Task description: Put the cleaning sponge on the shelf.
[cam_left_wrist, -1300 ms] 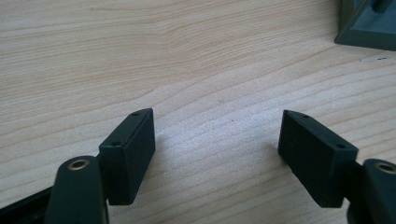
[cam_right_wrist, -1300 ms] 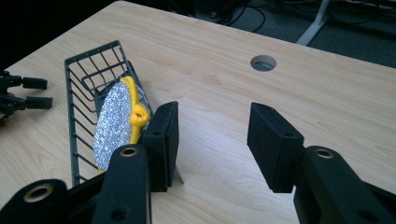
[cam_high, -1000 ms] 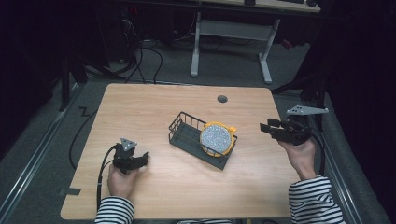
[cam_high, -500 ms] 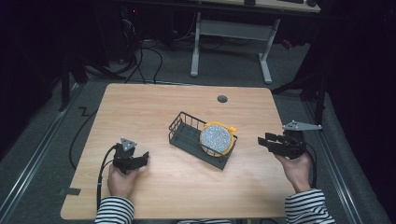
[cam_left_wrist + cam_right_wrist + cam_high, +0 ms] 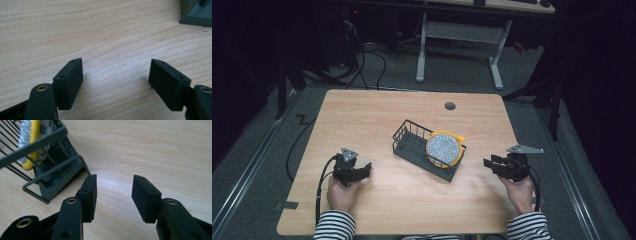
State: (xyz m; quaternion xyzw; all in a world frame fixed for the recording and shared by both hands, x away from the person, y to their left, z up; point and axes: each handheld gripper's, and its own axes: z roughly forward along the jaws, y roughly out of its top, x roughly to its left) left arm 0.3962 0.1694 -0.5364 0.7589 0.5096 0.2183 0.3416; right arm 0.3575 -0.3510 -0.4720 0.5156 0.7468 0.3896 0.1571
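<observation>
On the light wooden table [image 5: 377, 115] a dark wire rack [image 5: 412, 142] sits a little right of centre, set at an angle. A round, speckled silver disc with a yellow rim [image 5: 444, 148] stands on edge in the rack's end toward four o'clock. A small dark round grommet [image 5: 450, 106] lies in the tabletop toward twelve o'clock, well apart from the rack. Beyond the far edge, cables trail across the floor near the white legs of another desk [image 5: 457, 45].

The left hand-held gripper [image 5: 362, 170] rests near the table's eight o'clock corner, well apart from the rack. In the left gripper view [image 5: 116, 75] its jaws stand wide apart with only bare wood between them, grasping nothing; a corner of the rack shows at two o'clock.

The right hand-held gripper [image 5: 488, 163] lies at four o'clock, near the rack's end that carries the disc. In the right gripper view [image 5: 113, 192] its jaws are parted and empty over the wood, the rack's corner just beside the left jaw, and the disc seen through the wires at eleven o'clock.
</observation>
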